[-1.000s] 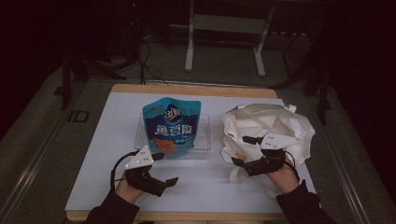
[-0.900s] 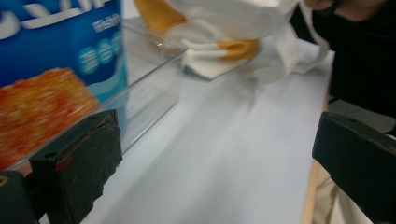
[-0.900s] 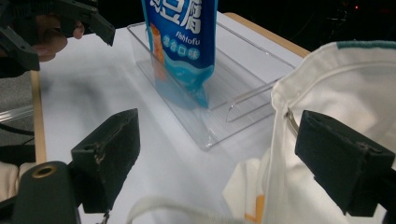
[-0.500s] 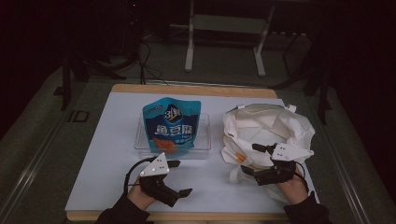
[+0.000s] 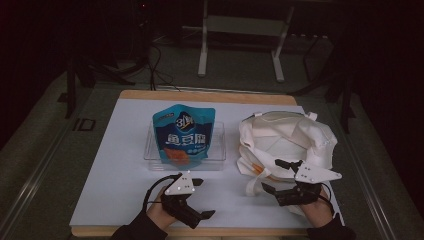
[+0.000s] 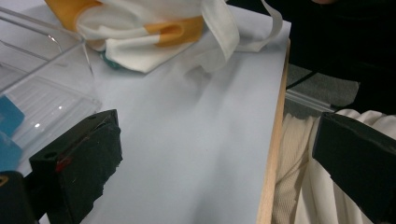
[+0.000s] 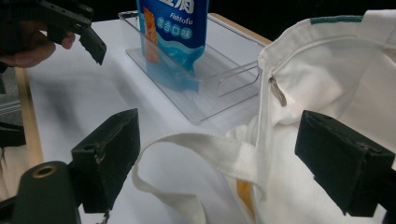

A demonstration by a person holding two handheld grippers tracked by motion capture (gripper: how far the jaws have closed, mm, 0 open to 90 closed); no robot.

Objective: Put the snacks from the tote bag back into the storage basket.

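Table [image 5: 115, 165] with a white top, wooden edge showing at front and back.

Clear plastic tray [image 5: 220, 150] sits mid-table. A blue snack pouch [image 5: 183, 132] stands upright in it, leaning on the tray's back; in the right gripper view the pouch's [image 7: 173, 32] lower edge rests on the tray [image 7: 219, 88] floor.

White cloth tote bag [image 5: 285, 140] lies slumped to the right of the tray, near it but apart. Orange lining shows at its front fold in the high view and in the left gripper view [image 6: 154, 32]. A zipper pull is seen on the bag's rim in the right gripper view [image 7: 327, 79].

Left gripper [image 5: 200, 199]: held low at the front edge of the table, in front of the tray, turned toward the person's right. Jaws released, wide apart, nothing between them but bare table top and the table's wooden edge [image 6: 273, 140]. Tray corner [image 6: 51, 88] lies just beyond the left jaw; the bag is farther off, well clear of both jaws.

Right gripper [image 5: 274, 176]: at the bag's front edge. Jaws released, spread wide. A loop of the bag's strap [image 7: 201, 149] lies between the jaws, touching neither. The right jaw sits over the bag's cloth body; whether it touches cannot be told. The left jaw stands over bare table.
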